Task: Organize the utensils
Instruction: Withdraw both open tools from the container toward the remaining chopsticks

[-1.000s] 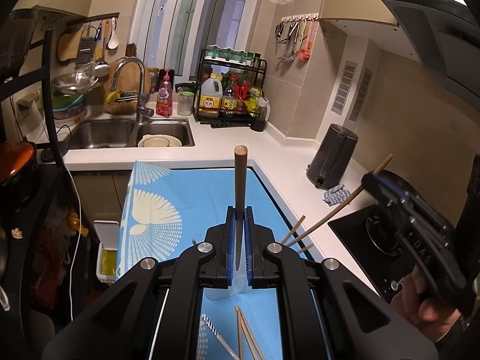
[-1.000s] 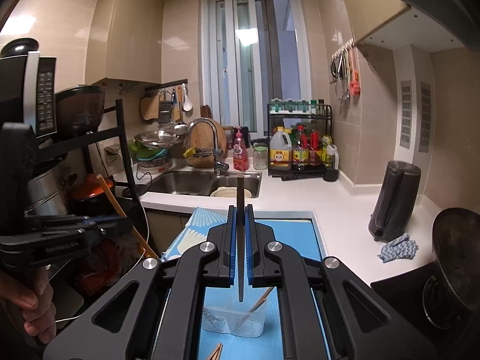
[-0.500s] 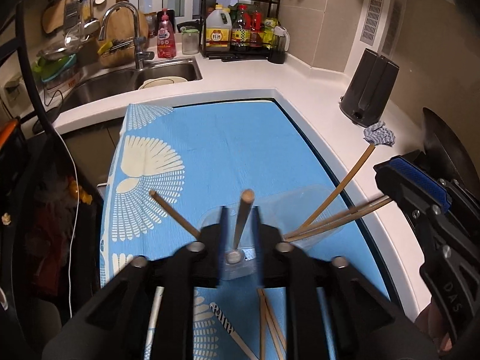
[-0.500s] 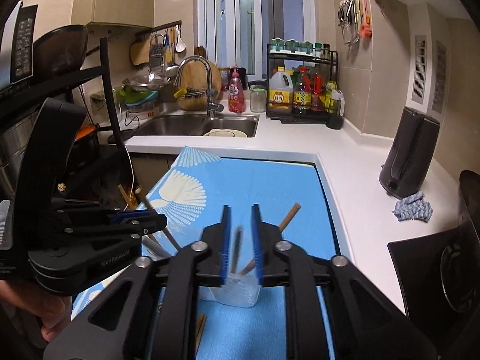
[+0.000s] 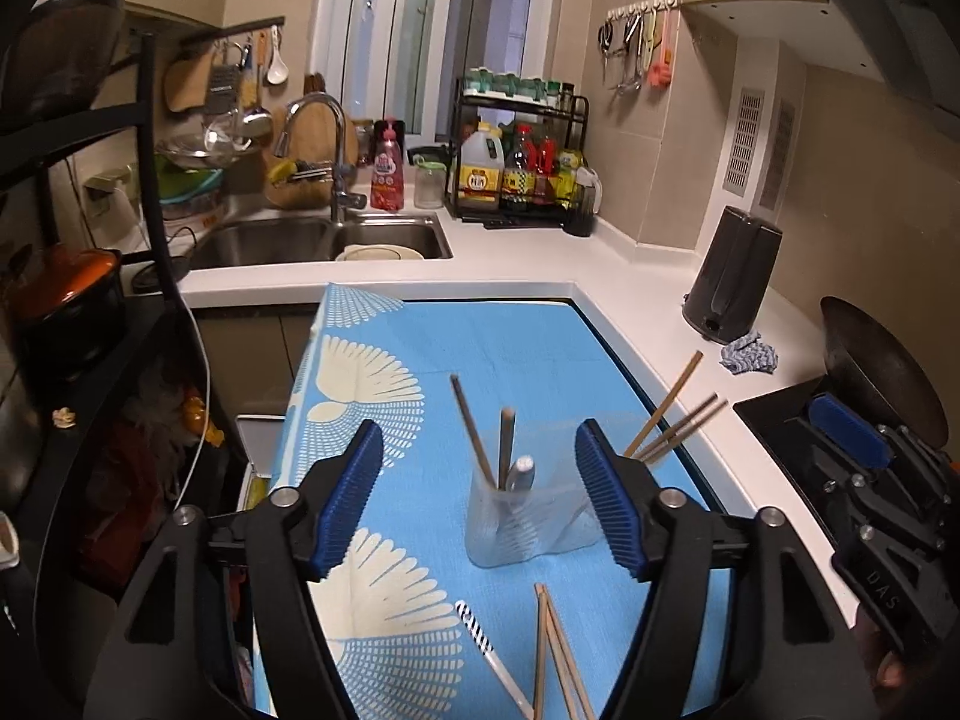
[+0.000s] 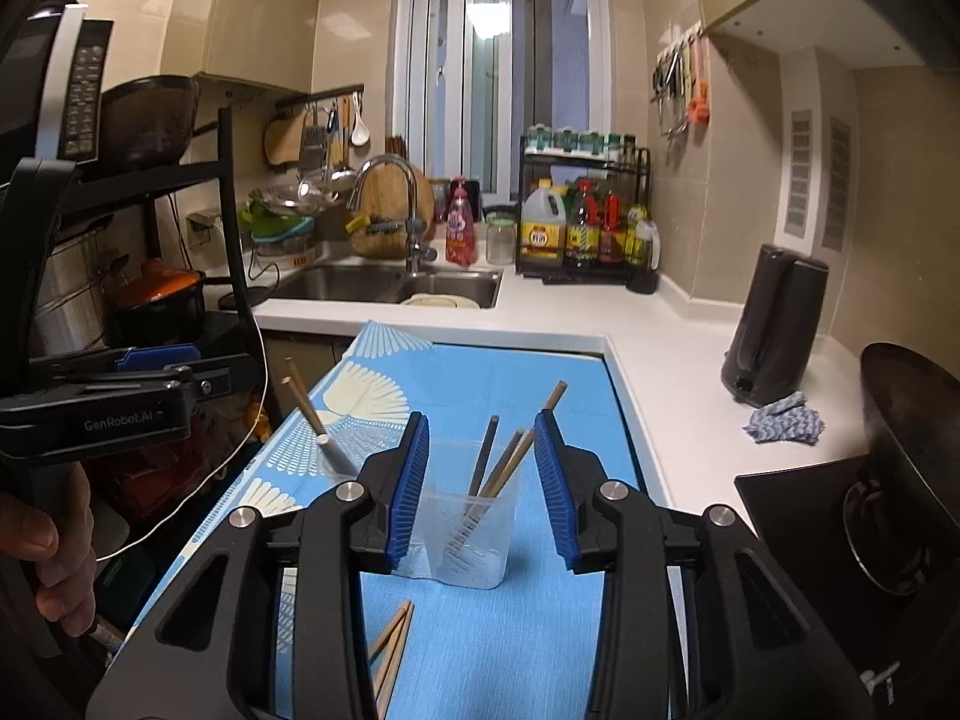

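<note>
Two clear plastic cups stand side by side on the blue cloth (image 5: 480,354). The left cup (image 5: 510,522) holds a few chopsticks (image 5: 504,450) and a silver-tipped one. The right cup (image 6: 474,534) holds several wooden chopsticks (image 6: 510,462). My left gripper (image 5: 480,498) is open and empty, just above and around the left cup. My right gripper (image 6: 483,486) is open and empty, its jaws on either side of the right cup. Loose chopsticks (image 5: 552,654) and a striped-handled utensil (image 5: 480,636) lie on the cloth in front.
White counter (image 5: 648,282) rings the cloth. A black kettle (image 5: 732,276) and a grey rag (image 5: 747,354) sit at right, by the stove and a dark pan (image 5: 882,372). A sink (image 5: 324,240) and a bottle rack (image 5: 522,168) are at the back. A metal shelf (image 6: 150,192) stands left.
Both grippers lowered the chopsticks they held into the cups, then opened; the chopsticks now stand in the cups and both grippers have pulled back a little.
</note>
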Action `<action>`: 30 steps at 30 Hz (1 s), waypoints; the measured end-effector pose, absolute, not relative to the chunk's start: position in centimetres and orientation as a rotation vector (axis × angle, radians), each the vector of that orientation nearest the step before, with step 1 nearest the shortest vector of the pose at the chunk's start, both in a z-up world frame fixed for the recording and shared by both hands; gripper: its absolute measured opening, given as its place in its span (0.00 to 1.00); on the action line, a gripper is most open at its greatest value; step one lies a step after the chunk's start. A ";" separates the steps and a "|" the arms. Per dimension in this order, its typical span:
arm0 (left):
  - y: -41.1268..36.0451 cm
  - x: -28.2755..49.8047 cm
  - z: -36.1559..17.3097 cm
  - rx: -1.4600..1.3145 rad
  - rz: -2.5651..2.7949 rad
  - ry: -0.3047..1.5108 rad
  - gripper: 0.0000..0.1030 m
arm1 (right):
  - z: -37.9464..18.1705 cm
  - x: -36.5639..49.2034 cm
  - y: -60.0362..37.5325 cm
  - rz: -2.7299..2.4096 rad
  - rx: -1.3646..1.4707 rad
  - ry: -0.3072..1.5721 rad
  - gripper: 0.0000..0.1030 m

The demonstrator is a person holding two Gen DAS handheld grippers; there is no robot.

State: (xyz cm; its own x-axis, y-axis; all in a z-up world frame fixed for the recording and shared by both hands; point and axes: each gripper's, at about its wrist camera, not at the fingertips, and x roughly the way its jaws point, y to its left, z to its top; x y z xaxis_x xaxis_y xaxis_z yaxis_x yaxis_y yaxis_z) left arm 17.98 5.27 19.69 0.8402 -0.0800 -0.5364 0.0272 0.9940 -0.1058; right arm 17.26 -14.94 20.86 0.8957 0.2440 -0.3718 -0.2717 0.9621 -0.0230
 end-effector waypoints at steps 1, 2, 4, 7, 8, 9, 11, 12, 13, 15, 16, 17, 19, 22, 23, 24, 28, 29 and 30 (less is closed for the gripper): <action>5.3 17.3 19.4 -0.091 -0.052 0.564 0.71 | 20.8 16.2 -15.0 0.263 -0.073 0.359 0.38; 5.3 16.5 19.1 -0.087 -0.048 0.557 0.73 | 20.8 15.1 -15.1 0.259 -0.069 0.342 0.39; 5.4 14.6 18.4 -0.092 -0.058 0.537 0.76 | 20.4 13.2 -15.2 0.253 -0.063 0.320 0.43; 5.4 11.6 16.8 -0.092 -0.052 0.494 0.78 | 19.3 10.3 -15.2 0.233 -0.059 0.289 0.45; 5.3 10.8 16.1 -0.086 -0.041 0.489 0.78 | 18.9 9.6 -15.1 0.226 -0.055 0.283 0.45; 5.2 10.0 15.3 -0.085 -0.039 0.489 0.78 | 18.3 8.8 -15.3 0.218 -0.046 0.278 0.46; 5.0 8.9 13.6 -0.092 -0.052 0.512 0.78 | 17.2 7.8 -15.4 0.210 -0.029 0.291 0.47; 5.0 8.4 12.9 -0.091 -0.058 0.518 0.78 | 16.4 7.3 -15.5 0.213 -0.021 0.310 0.49; 4.8 7.9 12.1 -0.081 -0.052 0.520 0.78 | 15.4 6.9 -15.4 0.206 -0.028 0.326 0.49; 4.6 6.8 10.6 -0.062 -0.026 0.520 0.78 | 13.7 6.0 -15.2 0.176 -0.061 0.339 0.49; 4.5 6.5 9.9 -0.063 -0.020 0.524 0.78 | 13.1 5.5 -15.4 0.172 -0.055 0.343 0.49; 4.4 6.1 9.4 -0.067 -0.015 0.527 0.78 | 12.4 5.0 -15.6 0.168 -0.041 0.347 0.49; 4.4 5.1 8.1 -0.090 -0.007 0.524 0.77 | 10.9 4.2 -16.1 0.157 -0.028 0.361 0.49; 4.4 3.8 6.3 -0.142 -0.007 0.543 0.70 | 9.1 3.3 -16.5 0.166 -0.029 0.404 0.49; 4.4 3.5 5.6 -0.158 0.001 0.561 0.66 | 8.7 3.0 -16.7 0.166 -0.028 0.413 0.49; 4.4 3.3 5.0 -0.166 0.009 0.578 0.64 | 8.2 2.8 -16.9 0.164 -0.023 0.423 0.49; 4.3 3.0 3.2 -0.164 0.012 0.636 0.56 | 6.1 2.8 -17.5 0.181 0.001 0.480 0.48; 4.2 3.1 3.0 -0.155 0.013 0.644 0.52 | 5.6 2.9 -17.5 0.189 0.005 0.495 0.48; 4.2 3.2 2.7 -0.147 0.013 0.652 0.51 | 5.2 3.1 -17.4 0.194 0.009 0.503 0.48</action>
